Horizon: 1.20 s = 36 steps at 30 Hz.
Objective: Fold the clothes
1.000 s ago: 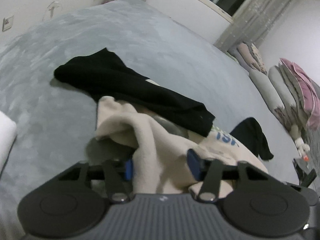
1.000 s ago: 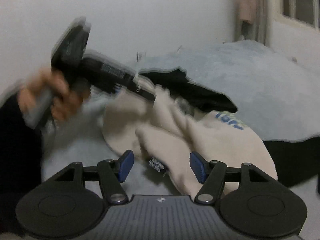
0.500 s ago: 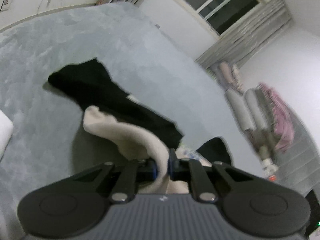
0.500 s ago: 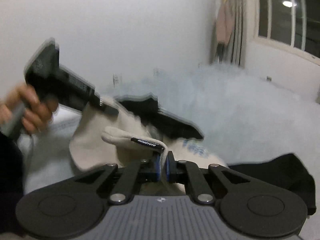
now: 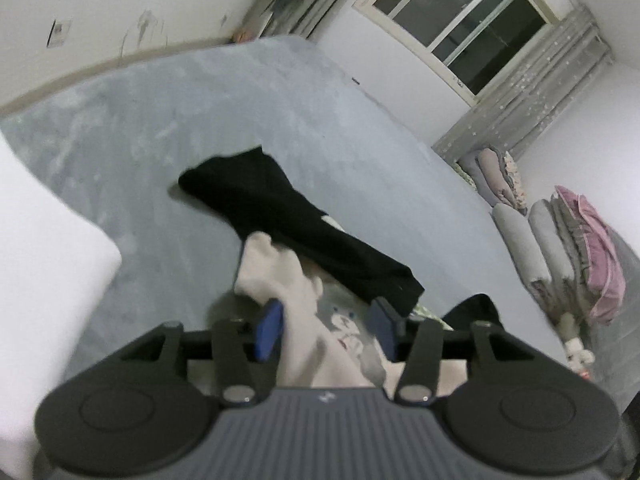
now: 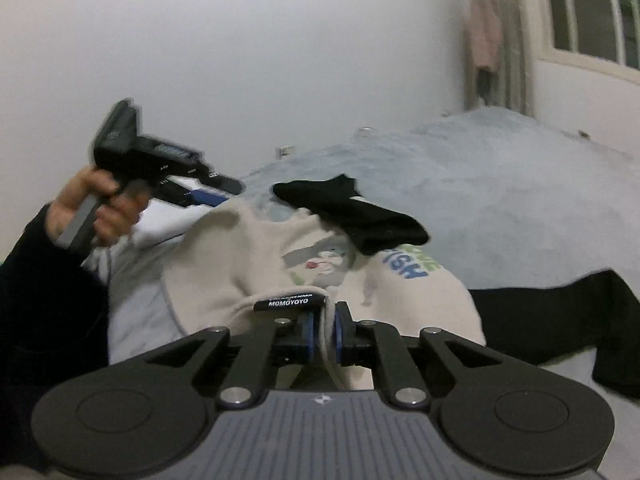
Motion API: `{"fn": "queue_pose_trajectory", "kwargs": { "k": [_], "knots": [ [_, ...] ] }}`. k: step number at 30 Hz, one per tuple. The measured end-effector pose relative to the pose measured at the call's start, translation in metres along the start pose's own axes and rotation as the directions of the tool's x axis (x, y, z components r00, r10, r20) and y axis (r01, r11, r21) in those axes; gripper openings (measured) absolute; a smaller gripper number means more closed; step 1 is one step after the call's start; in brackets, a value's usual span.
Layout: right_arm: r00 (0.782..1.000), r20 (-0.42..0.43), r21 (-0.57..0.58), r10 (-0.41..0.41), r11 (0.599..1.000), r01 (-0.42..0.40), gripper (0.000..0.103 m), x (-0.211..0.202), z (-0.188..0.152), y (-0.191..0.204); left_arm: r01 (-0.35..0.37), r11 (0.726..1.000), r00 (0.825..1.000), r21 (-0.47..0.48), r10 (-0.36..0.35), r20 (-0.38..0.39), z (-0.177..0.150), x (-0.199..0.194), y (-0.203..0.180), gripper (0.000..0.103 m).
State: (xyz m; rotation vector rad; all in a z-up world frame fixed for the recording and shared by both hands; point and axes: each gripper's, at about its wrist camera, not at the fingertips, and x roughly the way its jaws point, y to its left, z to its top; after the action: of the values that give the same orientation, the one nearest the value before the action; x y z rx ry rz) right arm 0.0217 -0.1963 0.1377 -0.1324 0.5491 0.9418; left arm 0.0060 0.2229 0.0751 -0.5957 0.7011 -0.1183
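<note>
A cream sweatshirt (image 6: 248, 264) with a cartoon print lies bunched on the grey-blue bed (image 6: 500, 184). A black garment (image 5: 296, 232) is draped across its far side. My left gripper (image 5: 324, 328) is open, its blue pads either side of a cream fold without clamping it. My right gripper (image 6: 322, 334) is shut on the sweatshirt's edge, just beside a black MOMOYOYO label (image 6: 289, 302). In the right wrist view the left gripper (image 6: 226, 194) hovers above the sweatshirt's left end, held by a hand (image 6: 96, 208).
A second black garment (image 6: 560, 320) lies on the bed to the right of the sweatshirt. A white block (image 5: 40, 264) stands at the left. Folded pillows and a pink quilt (image 5: 592, 248) are stacked at the far right. A window (image 5: 464, 28) is in the back wall.
My left gripper, shut on the cream fabric half a second ago, has opened and let the fold drop. My right gripper stays shut on the sweatshirt's edge and has lifted it slightly.
</note>
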Motion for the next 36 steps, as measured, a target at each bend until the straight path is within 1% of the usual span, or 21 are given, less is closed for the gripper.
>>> {"fn": "queue_pose_trajectory", "kwargs": {
  "k": [1,3,8,11,12,13,14,15,16,18,20,23,24,25,27,29,31,33,36],
  "knots": [
    [1.000,0.005,0.014,-0.005,1.000,0.005,0.023,0.000,0.000,-0.002,-0.010,1.000,1.000,0.012,0.010,0.001,0.000,0.001,-0.001,0.051],
    [1.000,0.014,0.042,-0.014,0.999,0.014,0.033,0.000,0.000,-0.005,-0.027,0.999,1.000,0.029,0.027,-0.005,-0.001,0.004,-0.001,0.052],
    [0.999,0.036,0.114,-0.040,0.993,0.035,0.033,0.000,0.000,-0.014,-0.064,0.996,0.997,0.056,0.066,-0.037,-0.006,0.014,0.000,0.052],
    [0.997,0.057,0.156,-0.052,0.987,0.042,0.034,-0.001,0.001,-0.018,-0.086,0.992,0.996,0.092,0.088,-0.017,-0.009,0.015,-0.005,0.052],
    [0.995,0.076,0.175,-0.059,0.983,0.045,0.037,-0.004,0.003,-0.020,-0.105,0.989,0.994,0.108,0.105,-0.002,-0.008,0.014,-0.008,0.052],
    [0.993,0.088,0.201,-0.081,0.978,0.061,0.045,-0.005,0.004,-0.022,-0.123,0.985,0.992,0.124,0.122,0.015,-0.007,0.014,-0.010,0.052],
    [0.989,0.090,0.228,-0.113,0.969,0.090,0.051,-0.005,0.005,-0.026,-0.138,0.982,0.990,0.132,0.135,0.034,-0.005,0.011,-0.011,0.052],
    [0.984,0.078,0.255,-0.161,0.957,0.136,0.057,-0.003,0.004,-0.031,-0.158,0.978,0.987,0.140,0.151,0.058,-0.001,0.009,-0.011,0.053],
    [0.977,0.057,0.287,-0.206,0.941,0.181,0.058,0.002,0.002,-0.037,-0.178,0.973,0.983,0.149,0.167,0.082,0.002,0.007,-0.012,0.054],
    [0.959,-0.008,0.363,-0.285,0.892,0.268,0.058,0.015,-0.006,-0.056,-0.211,0.954,0.975,0.213,0.191,0.110,0.008,0.010,-0.016,0.060],
    [0.934,-0.074,0.432,-0.349,0.833,0.346,0.058,0.027,-0.014,-0.074,-0.243,0.930,0.969,0.277,0.217,0.122,0.012,0.019,-0.023,0.061],
    [0.906,-0.141,0.501,-0.398,0.761,0.412,0.058,0.038,-0.026,-0.099,-0.275,0.882,0.961,0.382,0.242,0.131,0.016,0.035,-0.035,0.061],
    [0.905,-0.152,0.516,-0.398,0.749,0.416,0.058,0.039,-0.030,-0.106,-0.278,0.870,0.961,0.408,0.246,0.128,0.016,0.040,-0.040,0.062],
    [0.908,-0.159,0.535,-0.388,0.739,0.410,0.058,0.042,-0.032,-0.112,-0.279,0.857,0.960,0.434,0.250,0.125,0.017,0.046,-0.044,0.062],
    [0.916,-0.165,0.561,-0.367,0.728,0.393,0.058,0.048,-0.036,-0.122,-0.251,0.844,0.967,0.473,0.236,0.091,0.021,0.058,-0.050,0.067],
    [0.919,-0.168,0.574,-0.357,0.723,0.385,0.058,0.054,-0.037,-0.127,-0.240,0.827,0.969,0.509,0.235,0.074,0.027,0.071,-0.054,0.071],
    [0.916,-0.178,0.571,-0.360,0.721,0.394,0.058,0.062,-0.037,-0.130,-0.237,0.783,0.967,0.575,0.246,0.063,0.030,0.087,-0.060,0.073],
    [0.908,-0.193,0.552,-0.372,0.724,0.413,0.058,0.071,-0.036,-0.134,-0.244,0.721,0.961,0.649,0.270,0.061,0.027,0.105,-0.065,0.075],
    [0.896,-0.198,0.526,-0.397,0.729,0.439,0.058,0.079,-0.034,-0.138,-0.242,0.595,0.951,0.767,0.303,0.065,0.014,0.129,-0.079,0.075]
  ]
}}
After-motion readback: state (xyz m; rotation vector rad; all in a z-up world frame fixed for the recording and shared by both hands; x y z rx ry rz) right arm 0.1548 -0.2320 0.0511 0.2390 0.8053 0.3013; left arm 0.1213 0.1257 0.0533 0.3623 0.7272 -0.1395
